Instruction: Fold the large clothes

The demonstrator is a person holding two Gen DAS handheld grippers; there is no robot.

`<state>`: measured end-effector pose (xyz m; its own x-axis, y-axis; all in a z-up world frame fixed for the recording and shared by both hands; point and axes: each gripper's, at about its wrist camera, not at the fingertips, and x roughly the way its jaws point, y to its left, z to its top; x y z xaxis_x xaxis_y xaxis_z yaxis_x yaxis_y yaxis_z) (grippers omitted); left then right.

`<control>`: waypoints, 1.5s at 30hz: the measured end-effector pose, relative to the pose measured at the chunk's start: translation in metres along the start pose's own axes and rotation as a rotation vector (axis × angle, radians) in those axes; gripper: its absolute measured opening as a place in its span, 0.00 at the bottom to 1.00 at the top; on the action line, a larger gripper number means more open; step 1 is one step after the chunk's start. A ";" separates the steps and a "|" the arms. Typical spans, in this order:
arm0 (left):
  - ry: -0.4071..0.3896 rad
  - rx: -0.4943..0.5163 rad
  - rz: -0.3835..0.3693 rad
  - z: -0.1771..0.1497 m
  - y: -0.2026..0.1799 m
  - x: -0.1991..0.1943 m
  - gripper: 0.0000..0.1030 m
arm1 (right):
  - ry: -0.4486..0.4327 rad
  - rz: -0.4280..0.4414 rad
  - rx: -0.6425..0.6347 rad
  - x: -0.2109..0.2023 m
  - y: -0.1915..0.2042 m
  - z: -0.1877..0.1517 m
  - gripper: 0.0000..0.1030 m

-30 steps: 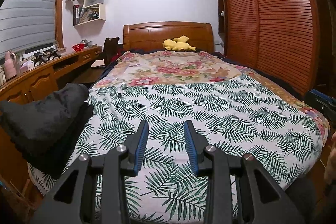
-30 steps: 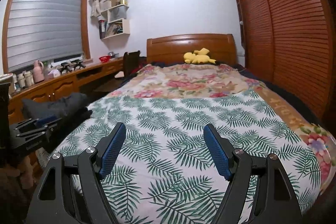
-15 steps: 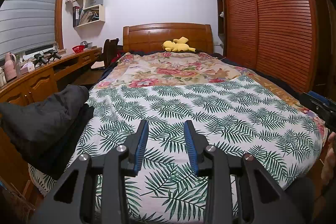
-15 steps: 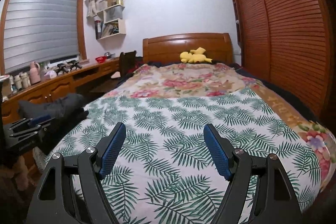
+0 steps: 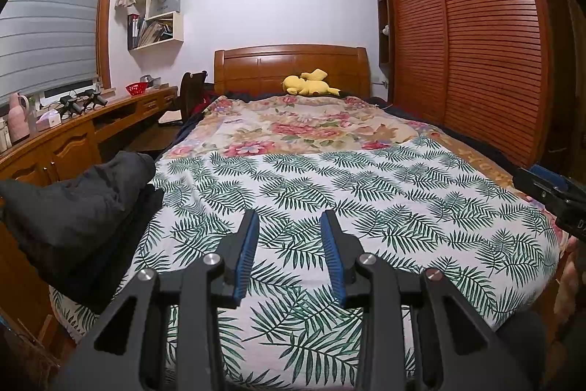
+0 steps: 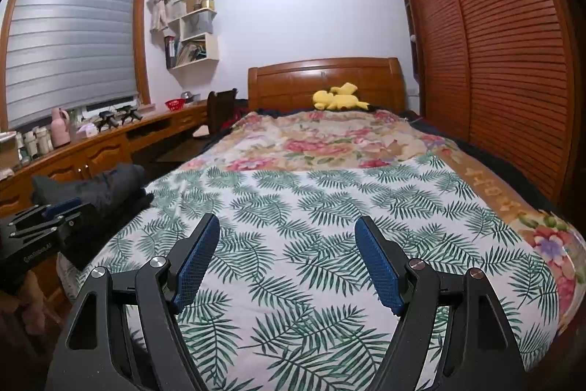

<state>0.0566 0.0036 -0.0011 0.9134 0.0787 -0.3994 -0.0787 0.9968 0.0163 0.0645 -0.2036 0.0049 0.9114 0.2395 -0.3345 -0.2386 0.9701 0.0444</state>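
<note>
Dark clothes (image 5: 69,207) sit in a heap at the left edge of the bed (image 5: 366,193); both grippers hang over the foot of it, holding nothing.

Little has changed in the last second: the heap lies as it did, the views have only drifted a bit, and more of the right gripper now shows at the side of the left view, so the folding looks no further along. The heap is soft, lumpy and crumpled, dark grey on top and maybe black below, though I can't tell how many pieces it is. The left gripper (image 5: 289,244) has its blue ribbed fingers (image 5: 247,244) a small way apart. The right gripper (image 6: 287,257) is spread wide. The leaf-print sheet (image 6: 329,226) under them looks thin, smooth and flat, with a flowery blanket (image 6: 322,141) behind it.
</note>
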 end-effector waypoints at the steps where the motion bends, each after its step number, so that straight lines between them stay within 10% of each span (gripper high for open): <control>1: -0.001 0.000 0.001 0.000 0.000 -0.001 0.32 | 0.000 -0.001 0.001 0.000 0.000 0.000 0.76; 45: -0.013 0.006 0.004 0.004 -0.001 -0.008 0.33 | -0.002 0.001 0.002 -0.001 0.000 -0.001 0.76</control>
